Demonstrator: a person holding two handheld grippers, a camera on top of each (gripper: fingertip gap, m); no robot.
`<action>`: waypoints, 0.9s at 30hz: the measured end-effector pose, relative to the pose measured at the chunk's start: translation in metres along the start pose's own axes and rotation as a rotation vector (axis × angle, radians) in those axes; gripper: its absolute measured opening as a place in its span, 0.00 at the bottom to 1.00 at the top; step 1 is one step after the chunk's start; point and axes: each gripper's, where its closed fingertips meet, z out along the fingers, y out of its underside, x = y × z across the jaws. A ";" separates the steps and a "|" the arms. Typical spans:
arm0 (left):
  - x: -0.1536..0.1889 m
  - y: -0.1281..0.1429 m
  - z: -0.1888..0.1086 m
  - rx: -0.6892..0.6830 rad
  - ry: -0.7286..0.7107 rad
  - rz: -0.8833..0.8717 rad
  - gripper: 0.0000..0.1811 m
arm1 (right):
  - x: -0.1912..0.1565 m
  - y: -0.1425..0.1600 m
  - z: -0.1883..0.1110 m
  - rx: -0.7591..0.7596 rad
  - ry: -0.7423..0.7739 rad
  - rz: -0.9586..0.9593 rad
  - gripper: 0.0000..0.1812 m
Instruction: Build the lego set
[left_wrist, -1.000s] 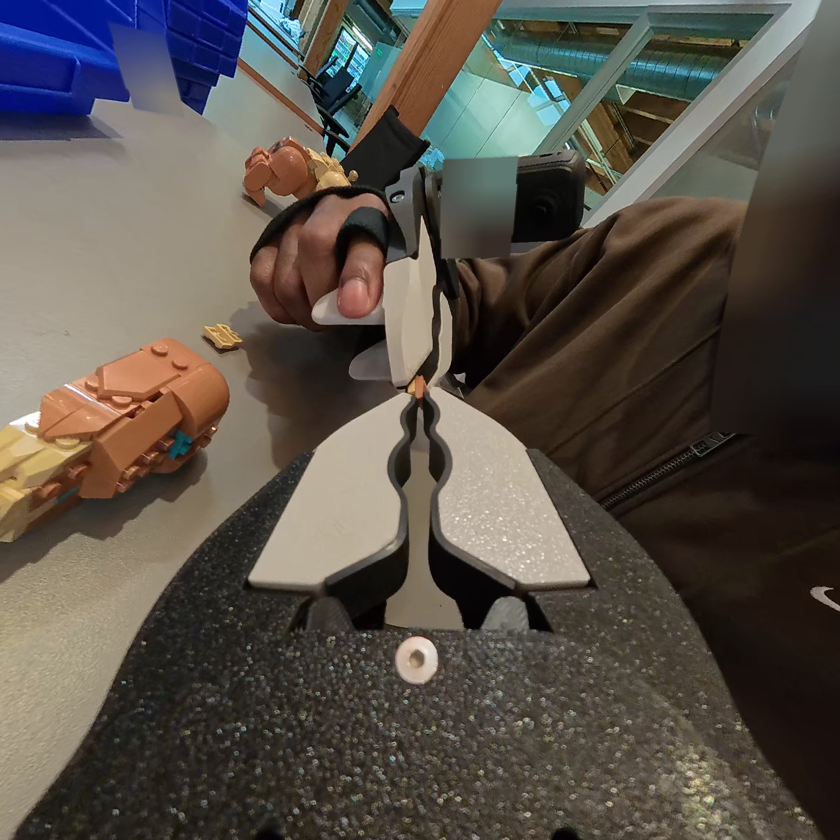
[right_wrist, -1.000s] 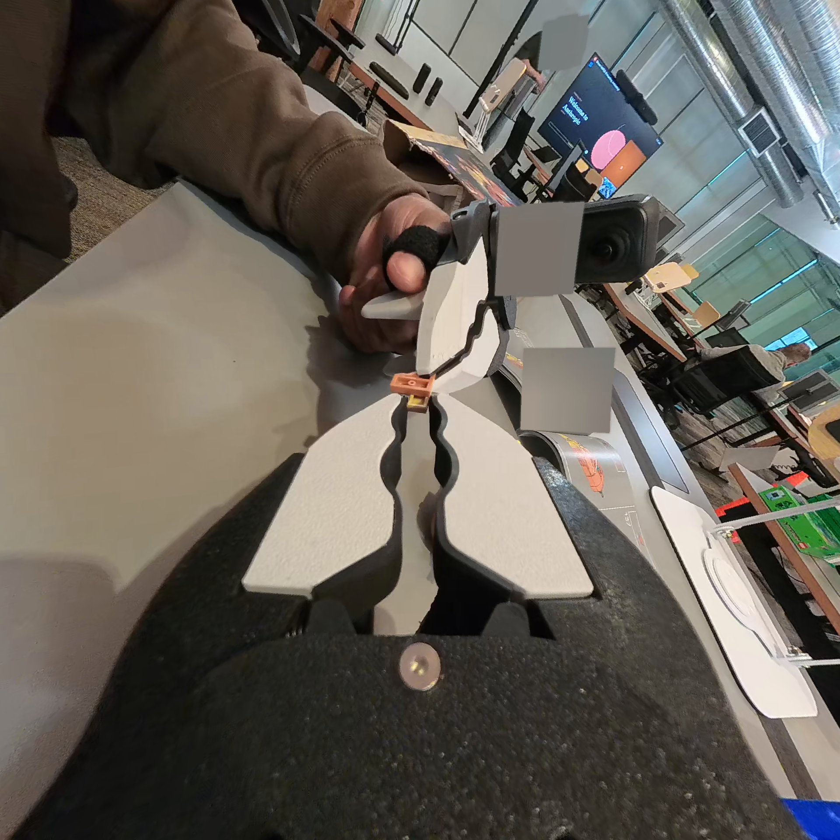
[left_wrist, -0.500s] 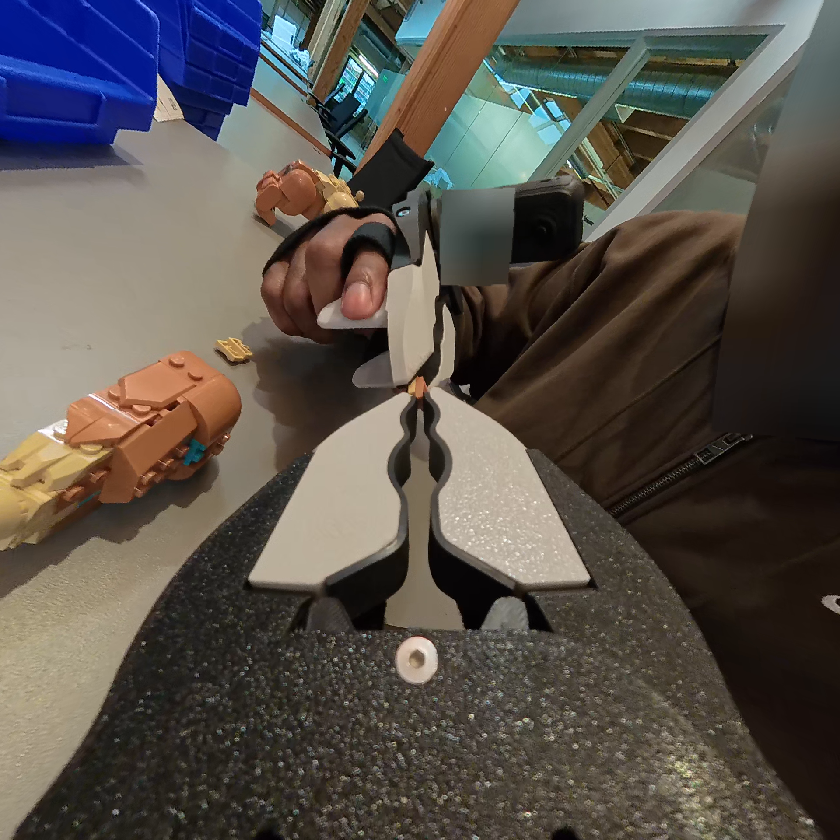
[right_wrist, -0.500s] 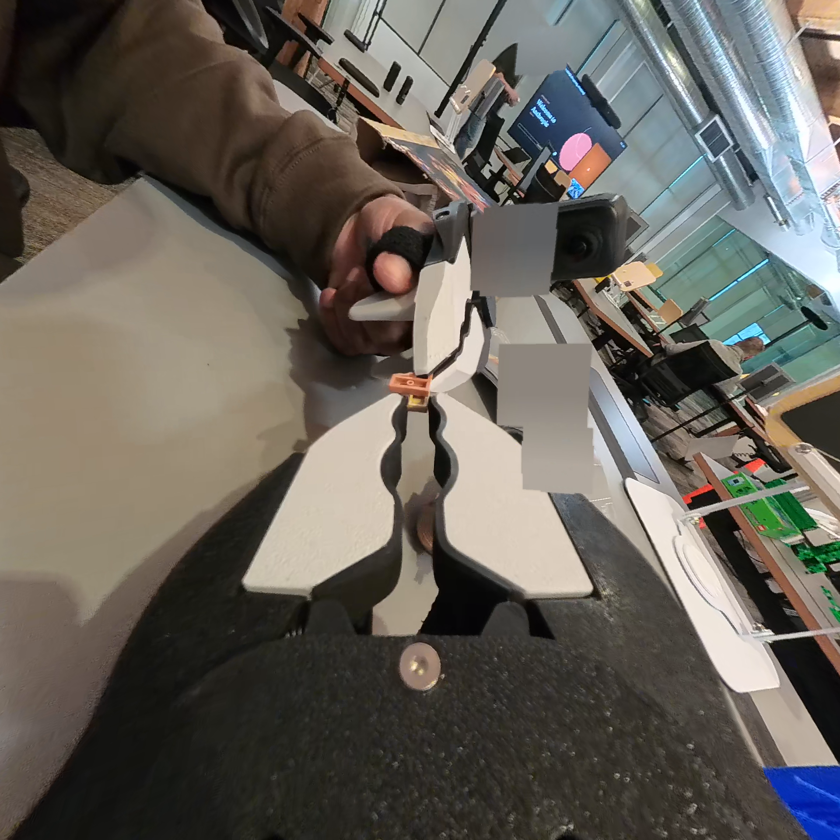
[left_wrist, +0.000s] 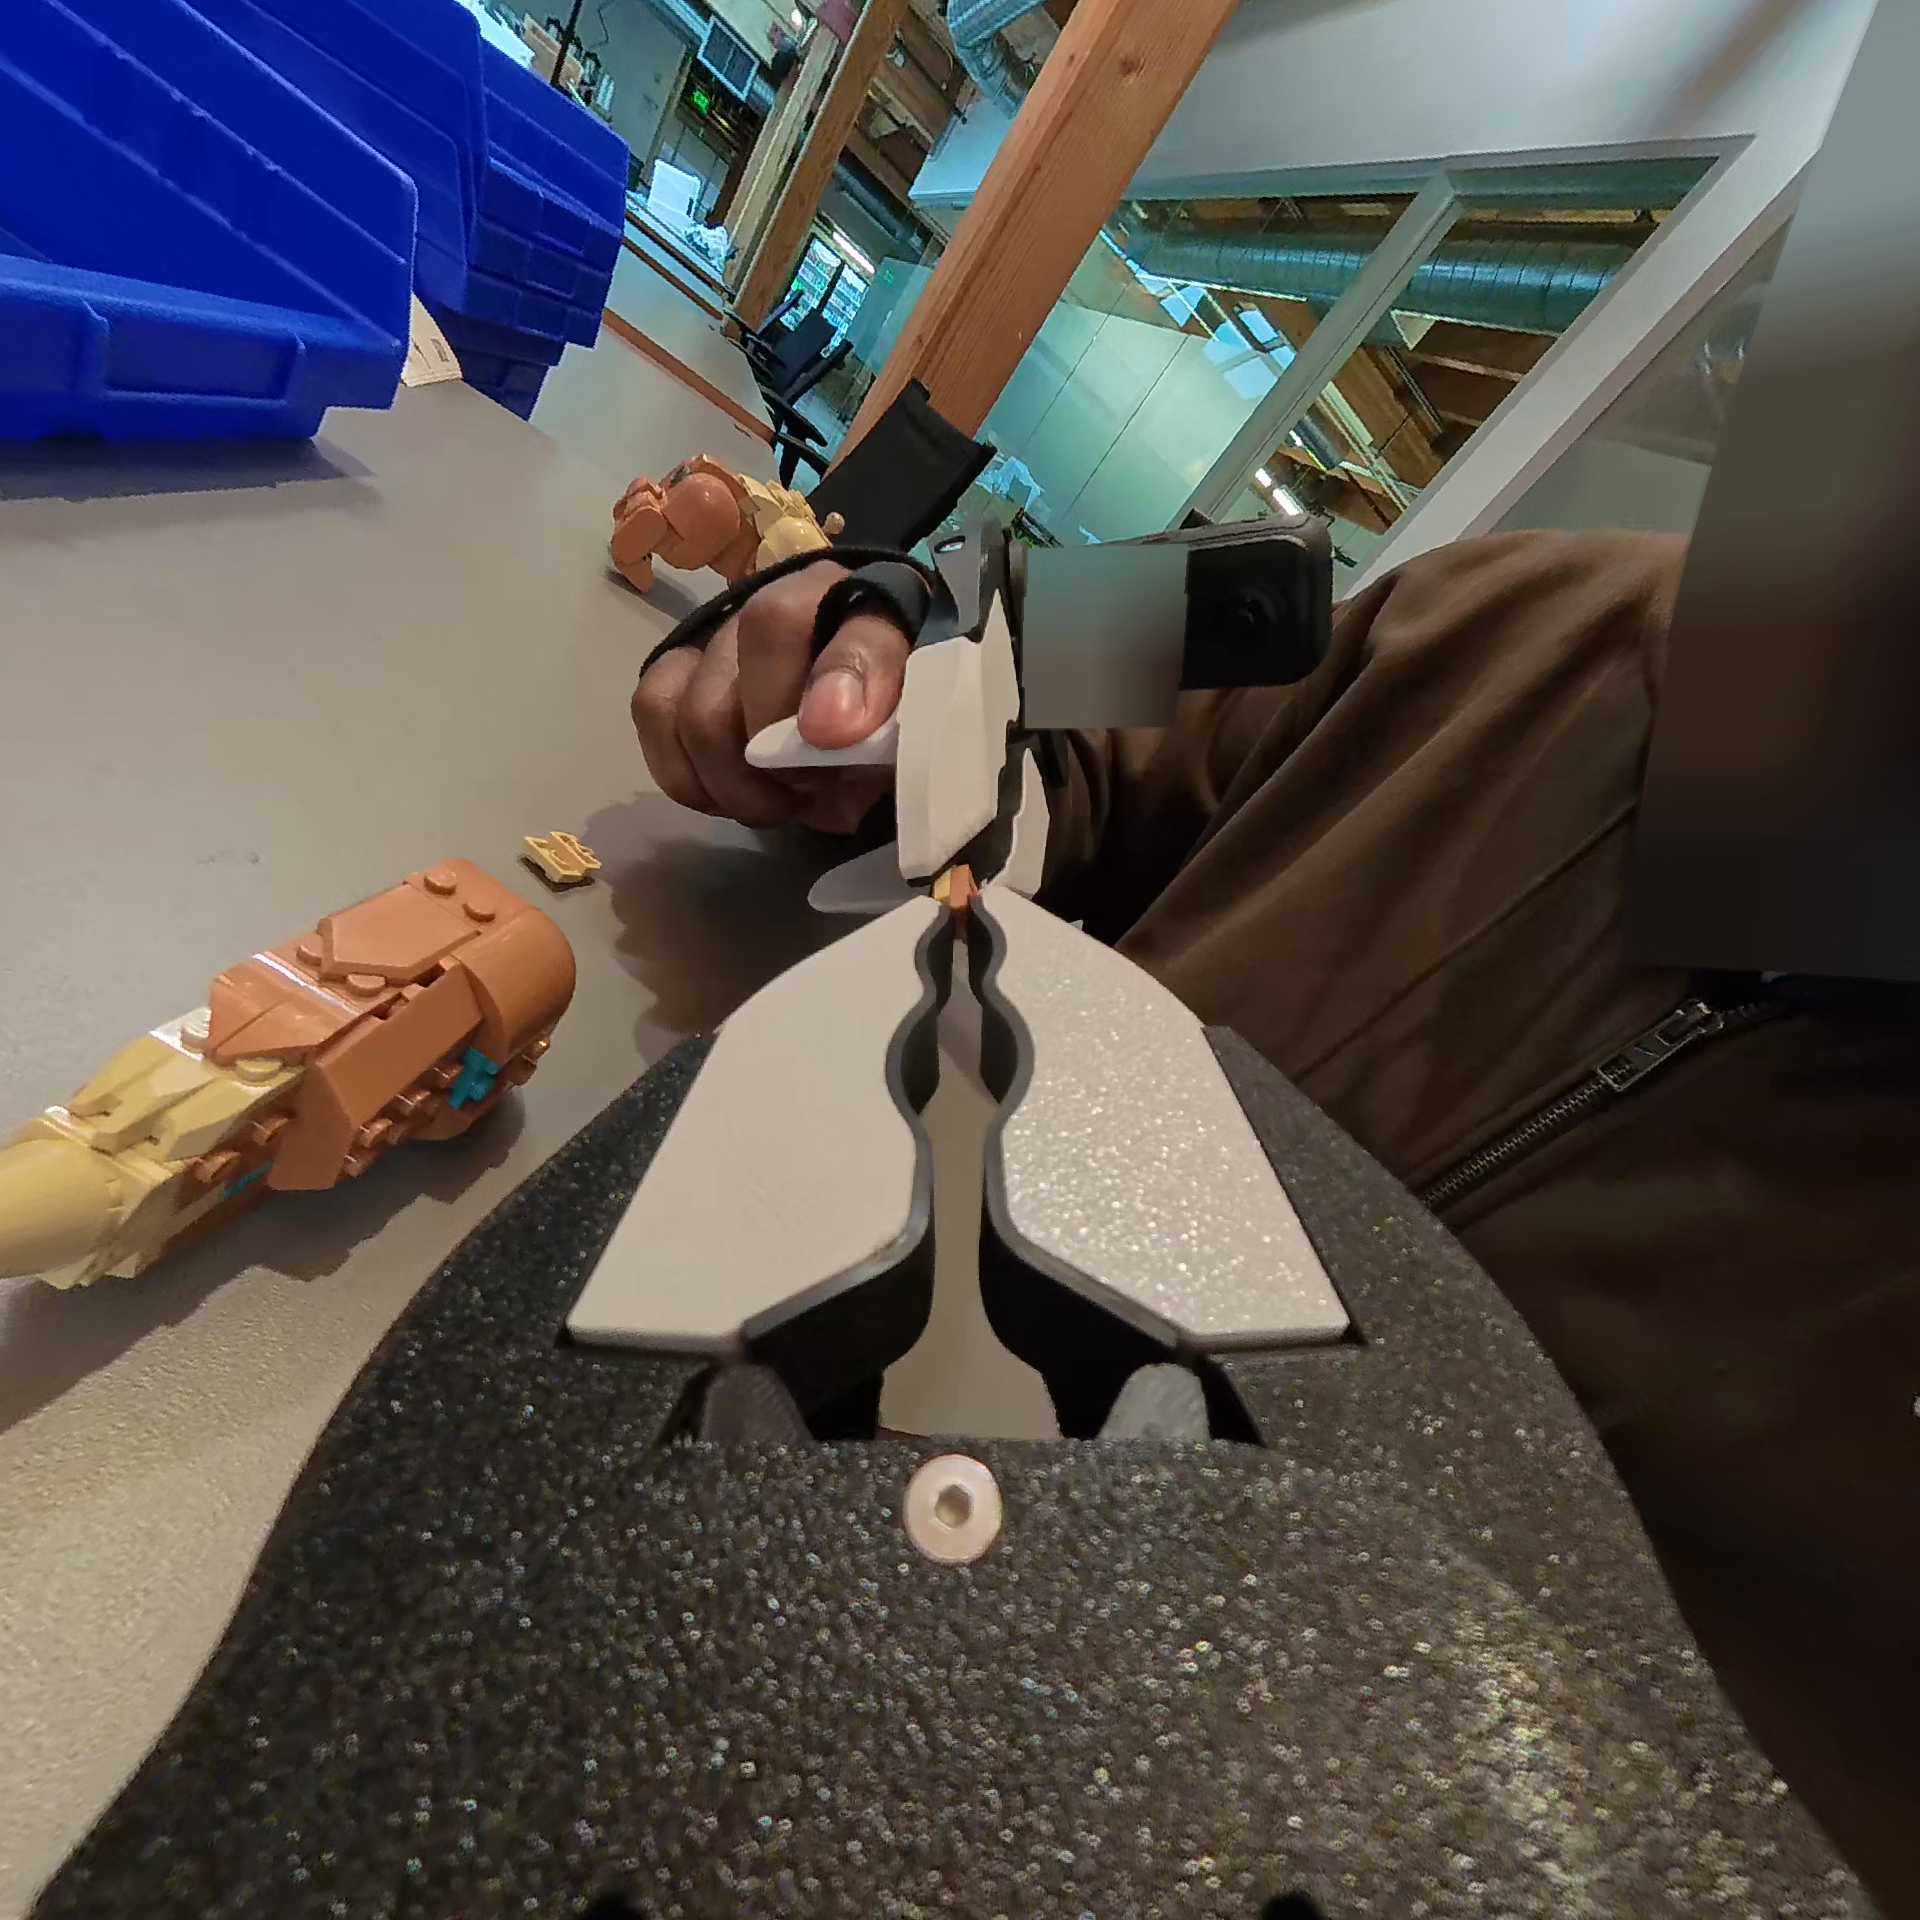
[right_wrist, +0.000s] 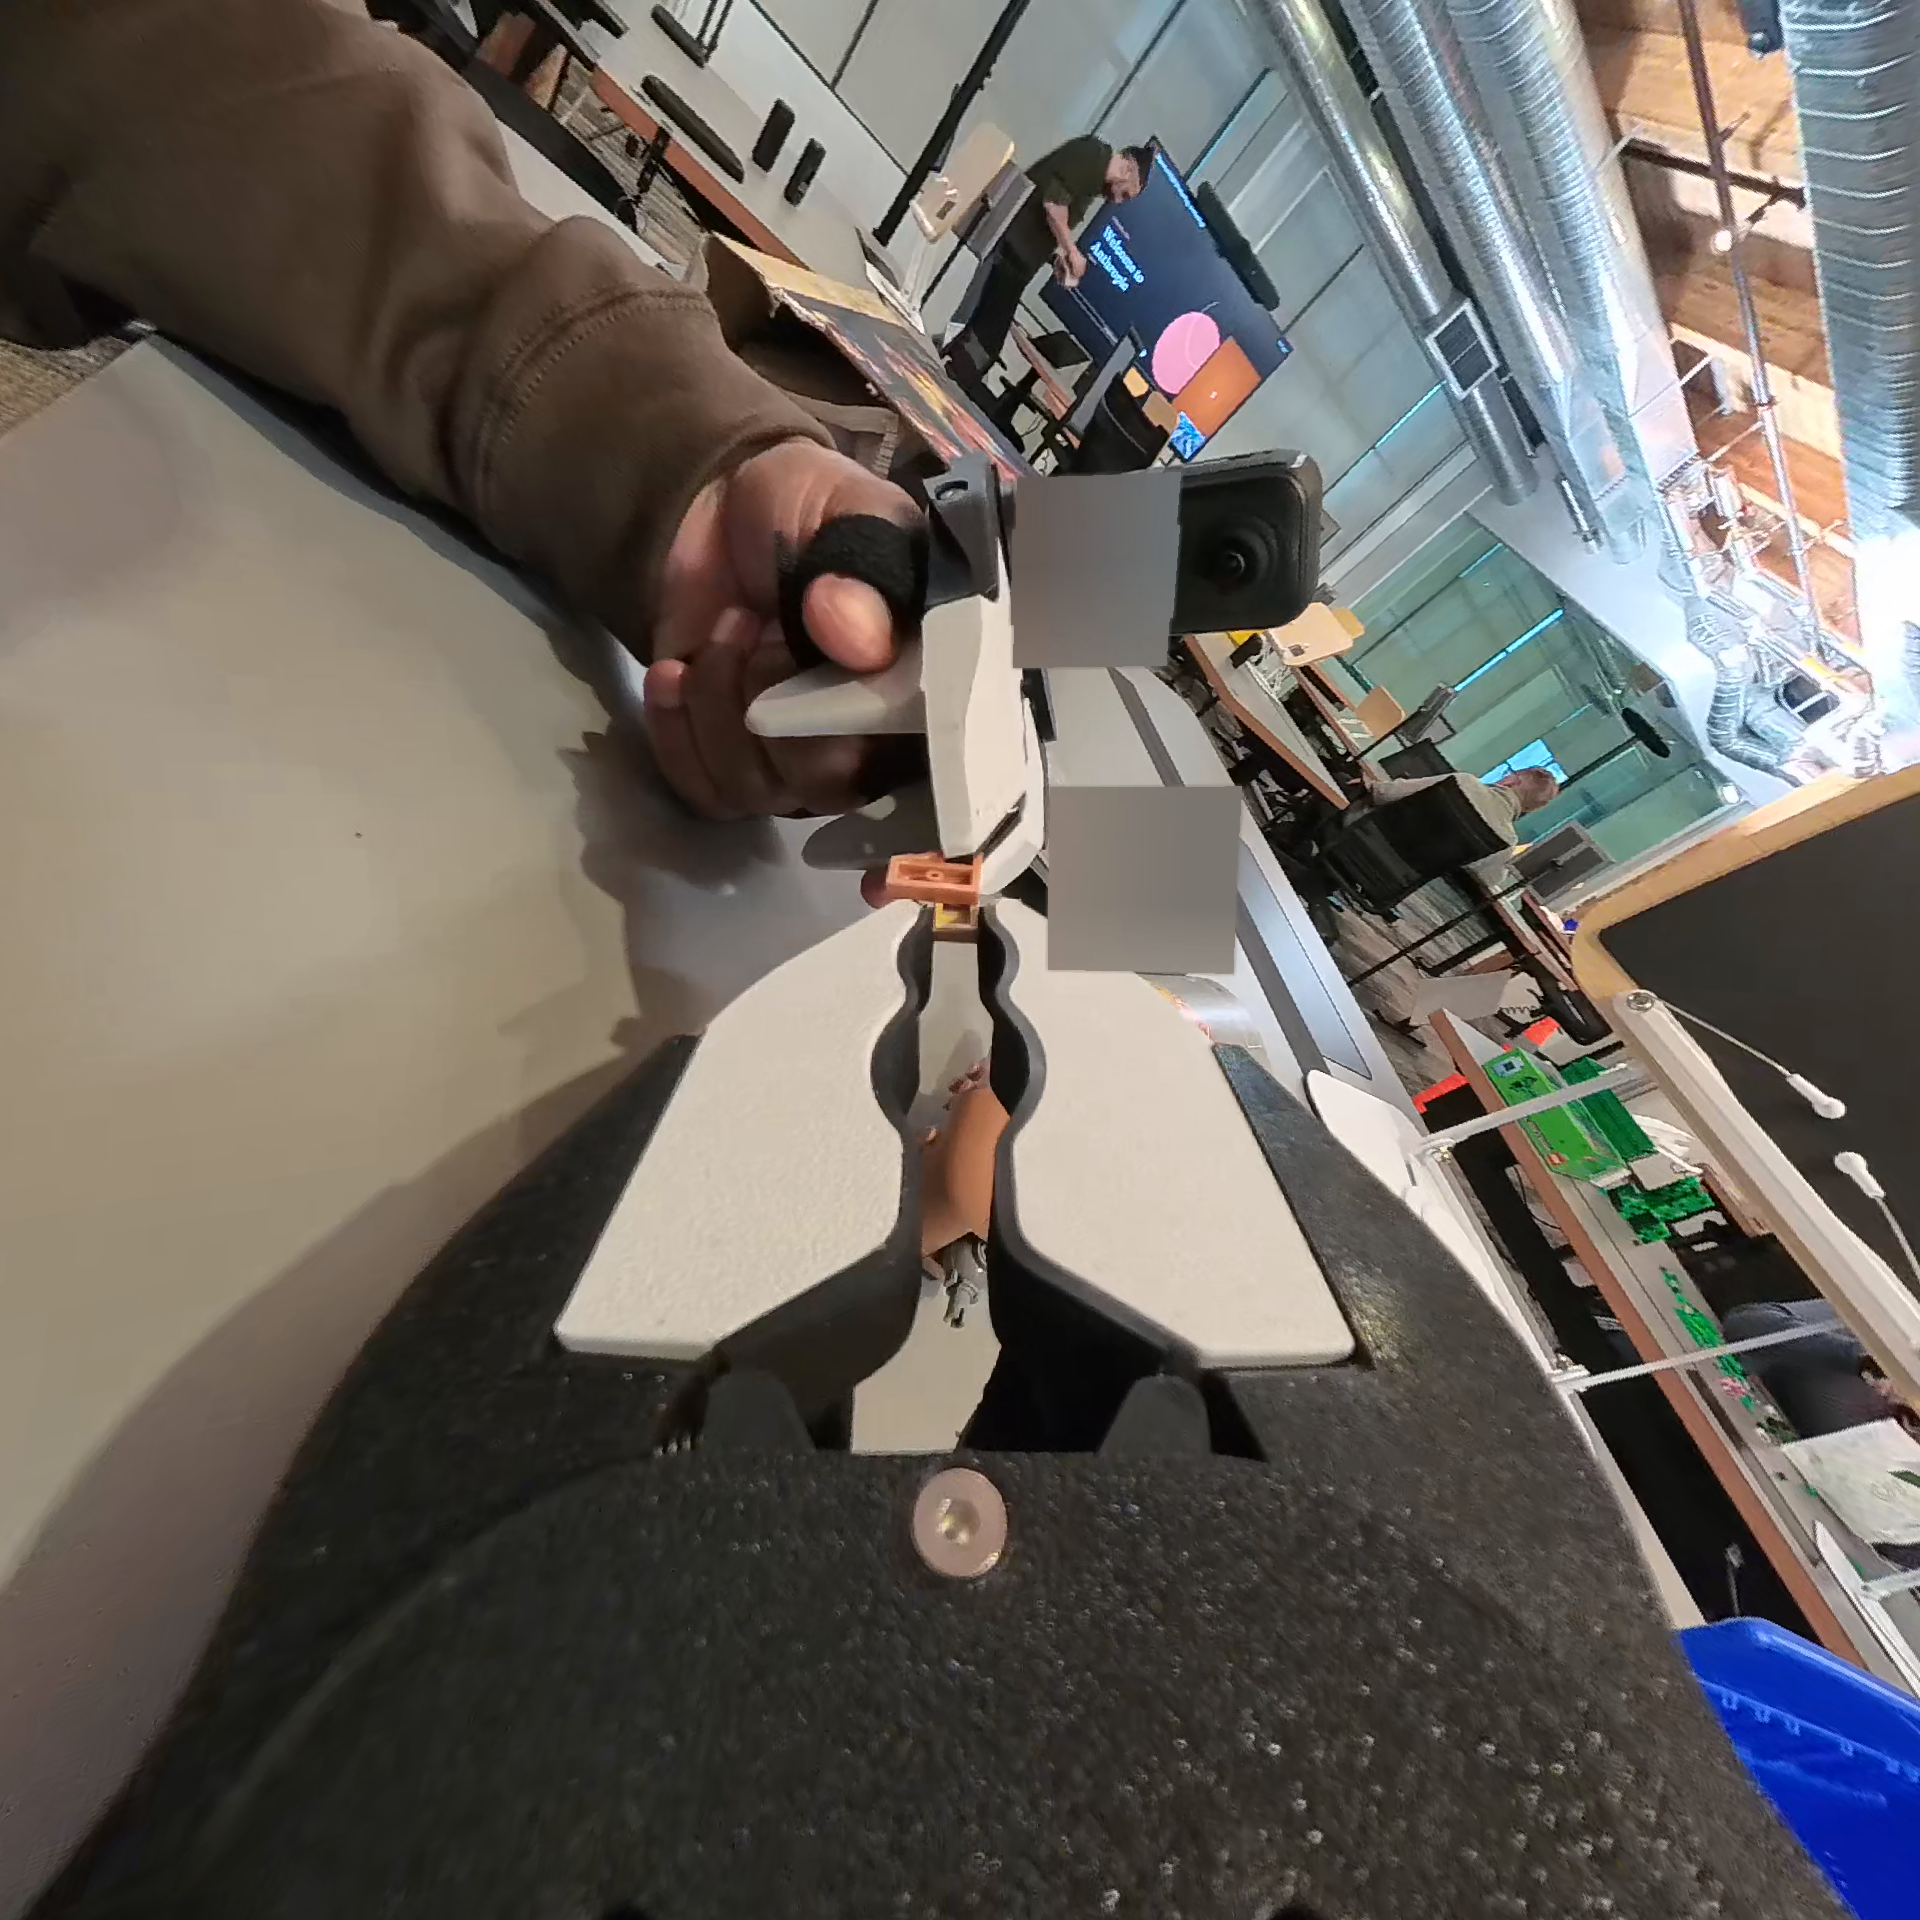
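Note:
My left gripper is shut on a small orange plate. My right gripper is shut on a small tan-yellow piece. The two grippers meet tip to tip above the grey table, and the tan piece touches the plate's underside. In the left wrist view the orange plate shows edge-on, with the tan piece at the right gripper's tips. In the right wrist view the left gripper comes down from above.
An orange-and-tan lego body lies on the table at the left, with a loose tan piece beside it. A second orange model lies farther off. Blue bins stand at the back. A white tray is at the right. Both grippers' tips are close together, under 4 cm apart.
Both grippers have stayed shut and tip to tip while tilting a little together. The background has shifted, and an orange model now shows through the gap between the right fingers.

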 end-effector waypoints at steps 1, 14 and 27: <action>0.000 0.000 0.000 0.003 -0.001 0.002 0.01 | 0.000 0.000 0.000 0.000 0.004 0.000 0.04; -0.001 -0.008 0.000 0.051 -0.012 0.023 0.01 | 0.008 -0.002 0.000 -0.008 0.075 -0.009 0.04; -0.002 -0.009 0.000 0.065 -0.018 0.028 0.01 | 0.009 -0.001 0.000 -0.012 0.090 -0.009 0.04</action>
